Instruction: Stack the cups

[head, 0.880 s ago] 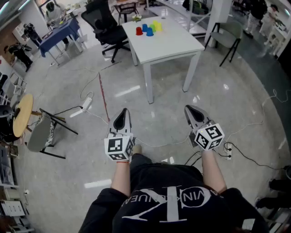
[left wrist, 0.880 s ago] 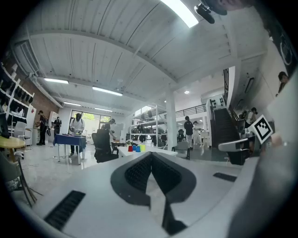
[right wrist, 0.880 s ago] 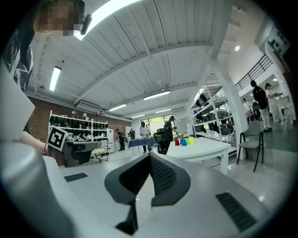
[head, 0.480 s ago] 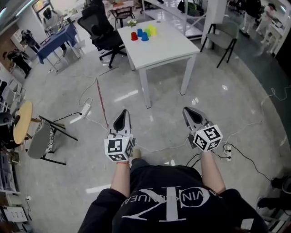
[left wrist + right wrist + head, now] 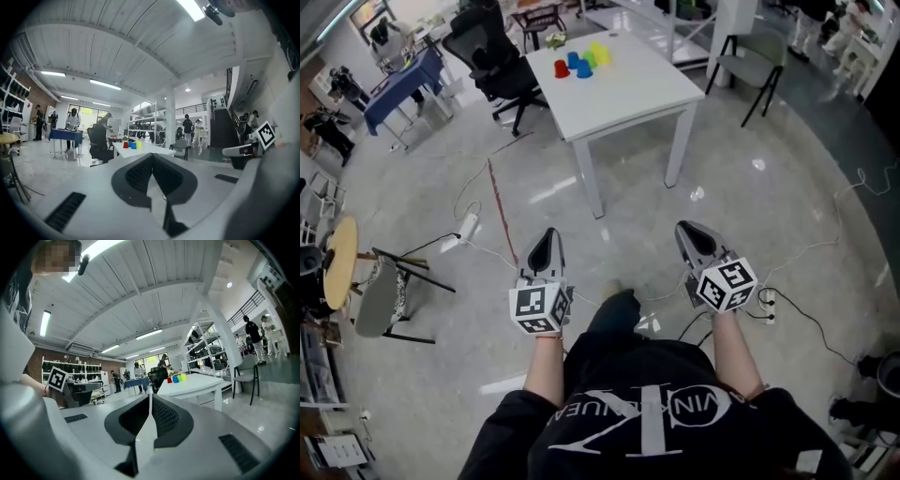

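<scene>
Small cups stand in a cluster at the far end of a white table [image 5: 628, 94]: a red cup [image 5: 560, 69], blue cups [image 5: 578, 64] and yellow-green cups [image 5: 598, 52]. The same red cup [image 5: 125, 145] and the table [image 5: 197, 383] show far ahead in both gripper views. My left gripper [image 5: 546, 246] and right gripper [image 5: 692, 234] are held level over the floor, well short of the table. Both have their jaws pressed together with nothing between them.
A black office chair [image 5: 492, 47] stands left of the table and a grey chair [image 5: 748, 66] to its right. A tipped folding chair [image 5: 384, 281] lies at the left. Cables and a power strip [image 5: 469, 223] run across the grey floor. People stand in the background.
The table and cups sit higher and further left in the head view. One foot has stepped forward between the grippers. Both grippers stay shut at about the same spot in the picture.
</scene>
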Available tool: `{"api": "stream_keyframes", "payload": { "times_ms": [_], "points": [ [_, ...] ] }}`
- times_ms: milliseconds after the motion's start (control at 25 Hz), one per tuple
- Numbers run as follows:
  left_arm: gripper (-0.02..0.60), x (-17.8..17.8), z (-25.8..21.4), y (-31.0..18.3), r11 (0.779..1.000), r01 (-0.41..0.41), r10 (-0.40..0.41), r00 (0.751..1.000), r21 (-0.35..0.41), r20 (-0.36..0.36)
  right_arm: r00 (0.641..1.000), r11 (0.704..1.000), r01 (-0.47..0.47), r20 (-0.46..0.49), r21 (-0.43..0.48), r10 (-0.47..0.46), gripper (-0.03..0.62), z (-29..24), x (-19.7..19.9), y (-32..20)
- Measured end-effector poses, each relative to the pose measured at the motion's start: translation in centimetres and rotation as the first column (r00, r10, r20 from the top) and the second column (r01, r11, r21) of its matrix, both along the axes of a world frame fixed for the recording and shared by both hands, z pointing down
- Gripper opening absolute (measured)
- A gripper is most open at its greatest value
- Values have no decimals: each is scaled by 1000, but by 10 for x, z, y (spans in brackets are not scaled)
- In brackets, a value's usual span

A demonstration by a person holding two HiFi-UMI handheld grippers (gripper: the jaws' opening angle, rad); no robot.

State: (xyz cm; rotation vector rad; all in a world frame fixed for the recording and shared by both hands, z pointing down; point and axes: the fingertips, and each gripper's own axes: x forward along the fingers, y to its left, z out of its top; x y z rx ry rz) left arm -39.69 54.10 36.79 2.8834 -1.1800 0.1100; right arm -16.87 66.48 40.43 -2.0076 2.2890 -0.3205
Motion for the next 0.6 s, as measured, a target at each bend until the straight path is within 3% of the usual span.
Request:
{"api": "stream_keyframes", "payload": {
  "times_ms": [240,400,600],
  "points": [
    [5,58,21,-45,999,-44,44,999,-33,5,1000,1000,-4,-9,-31,3,75,16,45,-38],
    [5,99,23,-99,997,-62,62,998,-37,1,1000,999,-16,6,-35,16,126,17,84,-84],
    [5,144,17,-180,997,-63,63,998,-54,1,1000,999,-15,21,-49,17,138,8,123,-156]
  ]
}}
